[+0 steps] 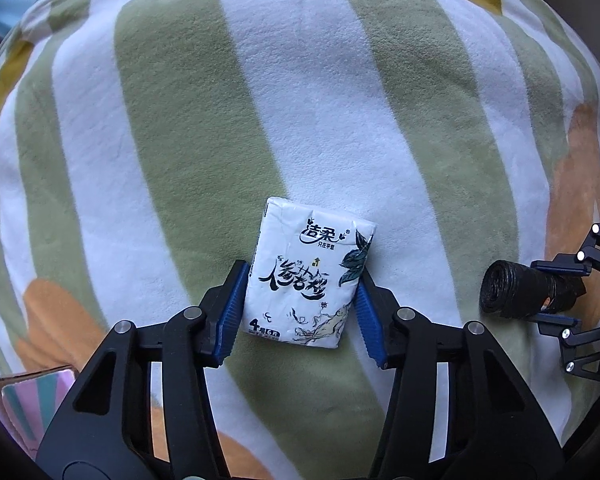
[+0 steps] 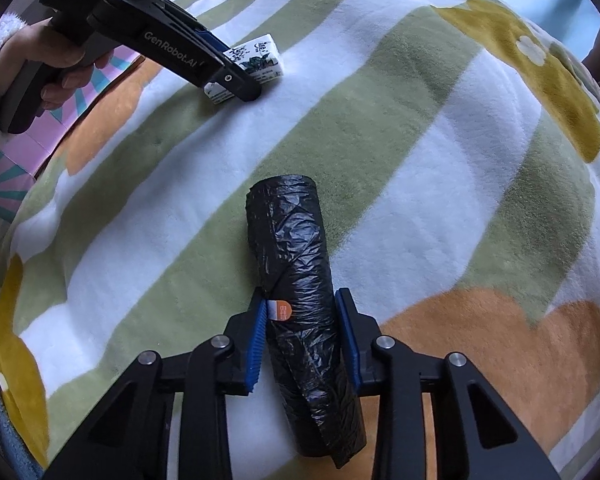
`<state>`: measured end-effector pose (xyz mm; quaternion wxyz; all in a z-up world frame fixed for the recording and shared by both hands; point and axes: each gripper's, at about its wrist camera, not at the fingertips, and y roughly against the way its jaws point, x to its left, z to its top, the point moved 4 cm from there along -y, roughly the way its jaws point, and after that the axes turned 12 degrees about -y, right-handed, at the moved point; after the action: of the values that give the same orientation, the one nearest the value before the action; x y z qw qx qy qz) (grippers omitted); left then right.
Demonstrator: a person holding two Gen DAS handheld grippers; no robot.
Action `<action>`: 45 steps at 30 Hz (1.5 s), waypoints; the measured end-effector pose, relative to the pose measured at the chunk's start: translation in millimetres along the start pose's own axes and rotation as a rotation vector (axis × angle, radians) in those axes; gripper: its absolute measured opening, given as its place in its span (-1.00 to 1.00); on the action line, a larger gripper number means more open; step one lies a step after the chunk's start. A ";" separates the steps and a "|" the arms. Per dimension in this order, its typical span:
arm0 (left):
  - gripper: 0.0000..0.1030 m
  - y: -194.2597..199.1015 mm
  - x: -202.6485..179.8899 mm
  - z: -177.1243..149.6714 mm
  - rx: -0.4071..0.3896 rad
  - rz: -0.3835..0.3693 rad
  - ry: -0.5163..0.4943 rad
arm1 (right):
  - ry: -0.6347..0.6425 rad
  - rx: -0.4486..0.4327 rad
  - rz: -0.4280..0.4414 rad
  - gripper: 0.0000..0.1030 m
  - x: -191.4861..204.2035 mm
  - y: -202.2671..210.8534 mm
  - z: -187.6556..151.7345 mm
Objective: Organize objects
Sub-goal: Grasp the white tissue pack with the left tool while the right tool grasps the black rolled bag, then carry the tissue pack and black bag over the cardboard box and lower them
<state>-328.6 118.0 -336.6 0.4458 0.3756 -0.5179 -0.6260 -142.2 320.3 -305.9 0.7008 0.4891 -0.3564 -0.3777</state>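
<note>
A white tissue pack [image 1: 310, 272] with black calligraphy lies on a striped green-and-white blanket [image 1: 172, 128]. My left gripper [image 1: 300, 280] has its blue pads against both sides of the pack. The pack also shows in the right wrist view [image 2: 256, 62], held by the left gripper [image 2: 236, 80] at the upper left. A black roll of bin bags [image 2: 300, 280] with a small orange label sits between the pads of my right gripper [image 2: 302, 312]. The roll [image 1: 516, 288] and the right gripper [image 1: 556, 292] show at the right edge of the left wrist view.
A pink box with a sunburst print [image 2: 24, 148] lies at the blanket's left edge, and its corner shows in the left wrist view [image 1: 24, 396]. A hand in a fleecy white sleeve [image 2: 40, 60] holds the left gripper. The blanket [image 2: 440, 160] has orange and mustard flower shapes.
</note>
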 end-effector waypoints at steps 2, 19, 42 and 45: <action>-0.08 2.2 0.3 -0.1 -0.005 -0.004 0.003 | -0.004 -0.002 -0.006 -0.42 0.0 3.7 -1.0; -0.09 79.6 11.4 -10.6 -0.109 -0.015 0.006 | -0.202 -0.062 -0.023 -0.43 31.1 71.8 -2.1; -0.08 294.7 14.4 -166.8 -0.313 0.072 0.249 | -0.652 -0.234 -0.105 -0.43 146.1 212.3 26.0; -0.08 307.2 12.1 -183.6 -0.330 0.091 0.242 | -0.636 -0.244 -0.127 -0.43 160.6 214.9 22.9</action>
<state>-109.4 28.7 -67.9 0.5880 0.3460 -0.3674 -0.6321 -49.3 220.6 -73.7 0.5831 0.2804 -0.4781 -0.5939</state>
